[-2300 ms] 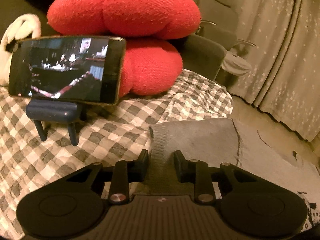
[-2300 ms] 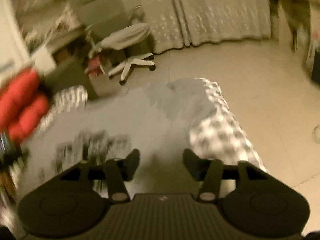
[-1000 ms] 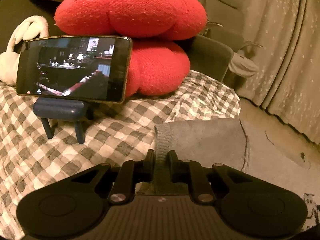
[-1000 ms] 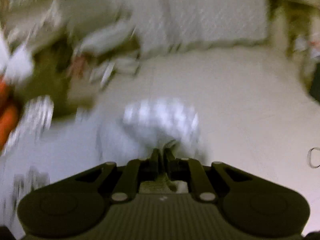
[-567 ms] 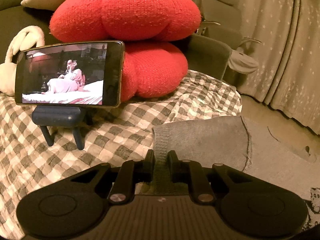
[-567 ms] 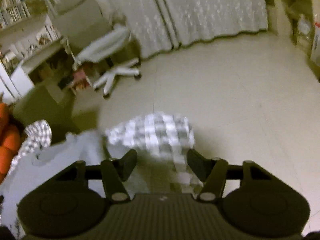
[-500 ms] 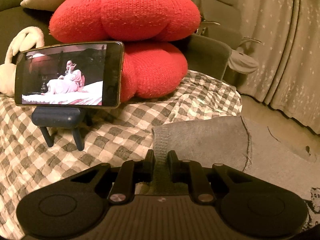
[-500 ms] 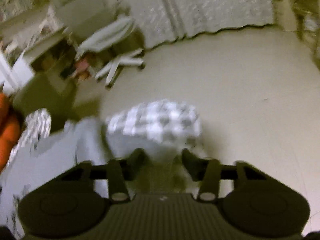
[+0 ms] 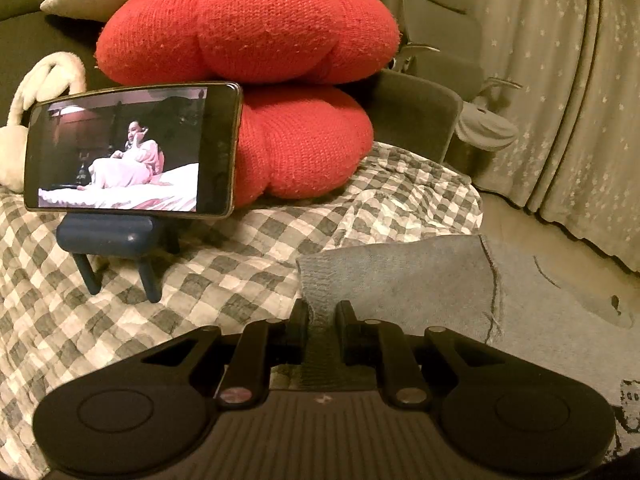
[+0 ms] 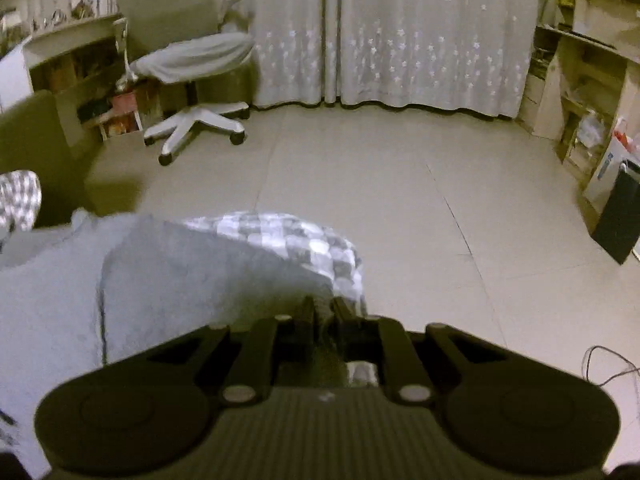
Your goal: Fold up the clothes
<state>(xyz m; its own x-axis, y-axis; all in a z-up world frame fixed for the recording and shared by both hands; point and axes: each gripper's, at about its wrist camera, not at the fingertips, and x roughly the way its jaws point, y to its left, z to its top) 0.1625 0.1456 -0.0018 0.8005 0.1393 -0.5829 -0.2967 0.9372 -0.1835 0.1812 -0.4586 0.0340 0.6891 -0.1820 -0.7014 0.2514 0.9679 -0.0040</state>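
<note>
Now the left tool [image 9: 323,312] pinches the ribbed edge of the gray sweater [image 9: 400,280], which lies on the checked blanket [image 9: 240,264] of the bed. Over at the bed's corner, the right tool [image 10: 323,308] is squeezed on another part of the sweater [image 10: 192,276]. Nearby, a phone [image 9: 128,152] leans against a red cushion [image 9: 260,40].

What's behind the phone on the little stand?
Right behind the phone sit two red cushions, one stacked on the other, on the checked blanket. The phone covers the lower cushion's left part, so what is there can't be seen.
</note>
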